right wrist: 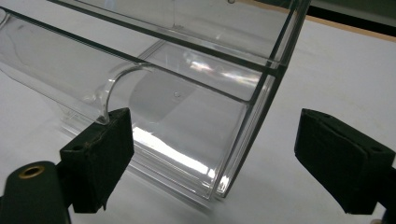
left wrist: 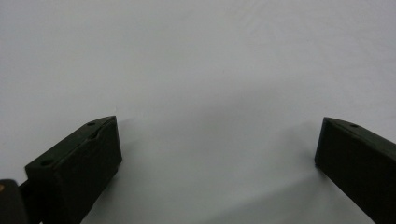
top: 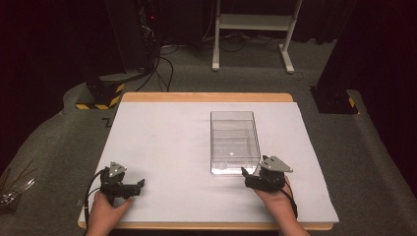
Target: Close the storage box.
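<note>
1. Clear plastic box [top: 234, 142] sits on the white table top [top: 167, 147], right of centre, long side running away from the person. Looks empty.
2. Right gripper [top: 251, 173] is at the box's near right corner, held in the right hand [top: 275, 196] at the table's near edge.
3. Right gripper view: box corner [right wrist: 243, 140] stands between the two black jaws, which are wide apart. Left pad [right wrist: 100, 156] is right by the front wall near a curved cut-out; can't tell if it touches. Right pad [right wrist: 341, 158] is clear of the box. No squeeze on the box.
4. Left gripper [top: 140, 184] is near the table's front left, well apart from the box, held in the left hand [top: 105, 214].
5. Left gripper view: jaws spread wide w/ nothing between them, just bare white surface [left wrist: 210, 70] below.
6. Grey three-cornered plates top both grippers; cables trail back along the wrists.
</note>
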`<state>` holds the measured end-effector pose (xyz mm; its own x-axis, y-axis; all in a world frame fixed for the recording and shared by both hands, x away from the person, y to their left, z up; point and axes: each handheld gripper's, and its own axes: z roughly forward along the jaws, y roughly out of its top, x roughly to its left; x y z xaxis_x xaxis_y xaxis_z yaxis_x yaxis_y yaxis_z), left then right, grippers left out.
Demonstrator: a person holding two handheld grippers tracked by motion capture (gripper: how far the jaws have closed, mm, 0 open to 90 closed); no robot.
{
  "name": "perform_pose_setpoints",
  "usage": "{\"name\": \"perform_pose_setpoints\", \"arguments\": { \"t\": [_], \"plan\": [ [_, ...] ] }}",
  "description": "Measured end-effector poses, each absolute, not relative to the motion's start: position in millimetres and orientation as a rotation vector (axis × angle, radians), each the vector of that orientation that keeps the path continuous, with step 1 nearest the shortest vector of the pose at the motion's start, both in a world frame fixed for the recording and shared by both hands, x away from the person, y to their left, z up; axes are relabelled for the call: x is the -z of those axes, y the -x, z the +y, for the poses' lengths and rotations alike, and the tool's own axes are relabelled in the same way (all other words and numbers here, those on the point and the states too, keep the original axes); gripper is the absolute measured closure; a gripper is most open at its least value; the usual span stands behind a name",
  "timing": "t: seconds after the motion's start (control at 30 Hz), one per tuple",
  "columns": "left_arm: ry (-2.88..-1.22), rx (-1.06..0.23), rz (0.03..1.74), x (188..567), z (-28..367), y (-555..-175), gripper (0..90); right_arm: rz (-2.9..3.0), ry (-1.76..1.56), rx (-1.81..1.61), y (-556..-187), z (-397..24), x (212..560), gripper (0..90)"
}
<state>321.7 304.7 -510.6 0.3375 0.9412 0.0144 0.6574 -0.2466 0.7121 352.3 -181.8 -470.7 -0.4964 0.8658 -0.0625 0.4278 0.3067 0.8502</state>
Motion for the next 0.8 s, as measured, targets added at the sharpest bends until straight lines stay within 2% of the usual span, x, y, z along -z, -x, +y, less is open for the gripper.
{"name": "perform_pose_setpoints", "arguments": {
  "t": [0.8],
  "plan": [
    [-1.995,-0.600,1.395,511,305,-322,0.7,2.025,-1.181,-1.101,-378,-178,472,11.8]
  ]
}}
